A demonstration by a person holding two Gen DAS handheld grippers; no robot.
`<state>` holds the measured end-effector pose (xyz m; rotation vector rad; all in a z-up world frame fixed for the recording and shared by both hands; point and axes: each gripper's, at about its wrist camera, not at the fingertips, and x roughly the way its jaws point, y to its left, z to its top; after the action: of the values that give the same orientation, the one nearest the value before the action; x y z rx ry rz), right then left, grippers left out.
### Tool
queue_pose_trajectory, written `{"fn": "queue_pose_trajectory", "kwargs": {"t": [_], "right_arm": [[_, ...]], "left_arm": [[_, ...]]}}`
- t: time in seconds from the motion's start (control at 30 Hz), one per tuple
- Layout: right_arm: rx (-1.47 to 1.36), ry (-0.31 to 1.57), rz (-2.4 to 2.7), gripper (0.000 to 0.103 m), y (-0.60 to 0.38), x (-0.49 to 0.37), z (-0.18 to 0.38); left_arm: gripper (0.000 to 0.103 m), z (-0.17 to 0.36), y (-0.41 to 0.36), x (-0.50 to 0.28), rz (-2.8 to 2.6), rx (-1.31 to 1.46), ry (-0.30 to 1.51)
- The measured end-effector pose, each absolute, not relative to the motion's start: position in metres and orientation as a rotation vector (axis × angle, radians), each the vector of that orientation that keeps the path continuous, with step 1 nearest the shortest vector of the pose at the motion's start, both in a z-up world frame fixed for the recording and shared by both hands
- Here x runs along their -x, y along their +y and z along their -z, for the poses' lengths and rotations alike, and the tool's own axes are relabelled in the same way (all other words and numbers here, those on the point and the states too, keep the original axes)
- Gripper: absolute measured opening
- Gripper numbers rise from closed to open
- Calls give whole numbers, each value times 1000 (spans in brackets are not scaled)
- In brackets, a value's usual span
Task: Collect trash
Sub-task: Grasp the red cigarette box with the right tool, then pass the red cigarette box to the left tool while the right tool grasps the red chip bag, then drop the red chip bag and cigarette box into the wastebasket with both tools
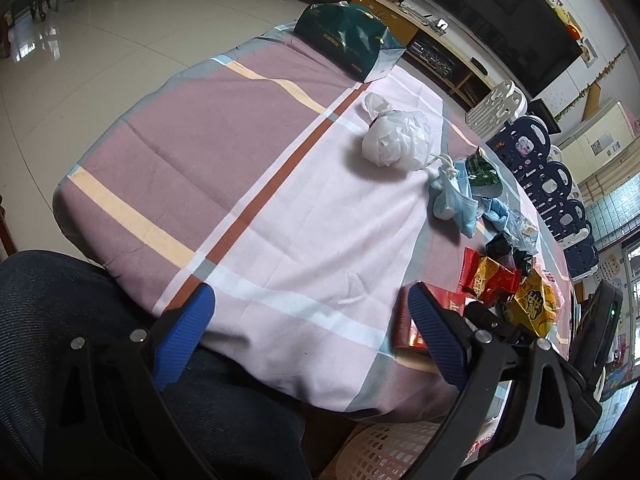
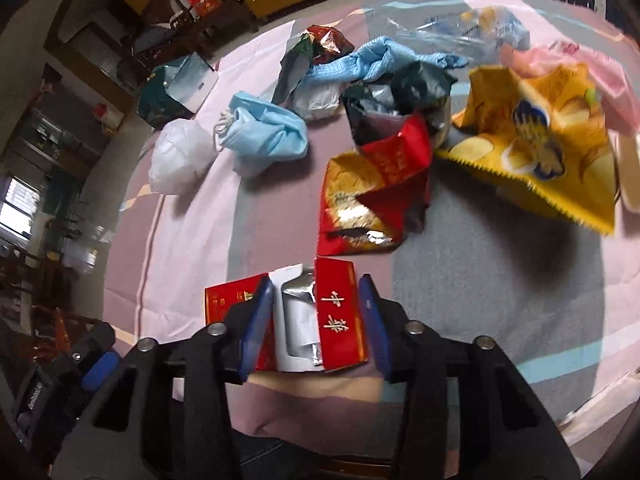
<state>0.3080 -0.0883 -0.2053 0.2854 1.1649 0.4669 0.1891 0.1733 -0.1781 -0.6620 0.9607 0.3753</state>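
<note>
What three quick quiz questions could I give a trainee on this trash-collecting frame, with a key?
1. True or false: the right gripper has its fingers on either side of the red cigarette pack.
2. Which item lies nearest the white plastic bag on the tablecloth? A) the yellow snack bag B) the blue face mask C) the red and gold wrapper
3. Fill in: the left gripper is open and holds ____.

Key: 1 true; 2 B; 3 nothing.
</note>
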Motion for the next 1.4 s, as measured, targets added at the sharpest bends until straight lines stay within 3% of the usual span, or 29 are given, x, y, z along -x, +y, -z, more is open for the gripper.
{"fn": "queue_pose_trajectory", "kwargs": {"t": [0.07, 0.17, 0.23, 0.3, 0.37, 0.47, 0.53, 0.6, 0.63, 0.67, 1.03, 1.1, 1.17, 1.4], "right_arm": [[-354, 1188, -519, 18, -89, -305, 210], [-358, 1183, -593, 18, -80, -299, 210], [-332, 1141, -553, 30, -84, -299, 201], [-403, 1074, -511, 70, -101, -303, 188], [-375, 1022, -353, 77, -115, -312, 178], [-305, 1061, -193, 77, -117, -335, 186], [-299, 1095, -195, 73, -113, -347, 199], [-274, 1119, -214, 32, -103, -353, 209], [-264, 1110, -216, 30, -100, -352, 210], [-267, 1094, -229, 15, -99, -349, 209], [-337, 986, -302, 14, -132, -271, 185], [-340, 967, -292, 14, -136, -261, 180], [-332, 943, -282, 14, -143, -249, 172], [-338, 897, -242, 14, -174, -218, 155]], "left_arm": [[97, 178, 173, -189, -376, 658, 958], [97, 178, 171, -189, -376, 653, 962], [97, 179, 172, -190, -382, 647, 970], [97, 180, 169, -194, -388, 633, 984], [98, 182, 162, -200, -363, 613, 996], [99, 190, 142, -218, -252, 576, 1043], [99, 198, 128, -229, -170, 550, 1099], [99, 204, 119, -236, -130, 529, 1136], [99, 205, 117, -237, -130, 517, 1143], [99, 207, 116, -239, -139, 510, 1143], [99, 217, 102, -257, -148, 419, 1157], [95, 216, 98, -259, -160, 373, 1152], [73, 214, 92, -259, -151, 309, 1135], [70, 206, 97, -253, -116, 310, 1098]]}}
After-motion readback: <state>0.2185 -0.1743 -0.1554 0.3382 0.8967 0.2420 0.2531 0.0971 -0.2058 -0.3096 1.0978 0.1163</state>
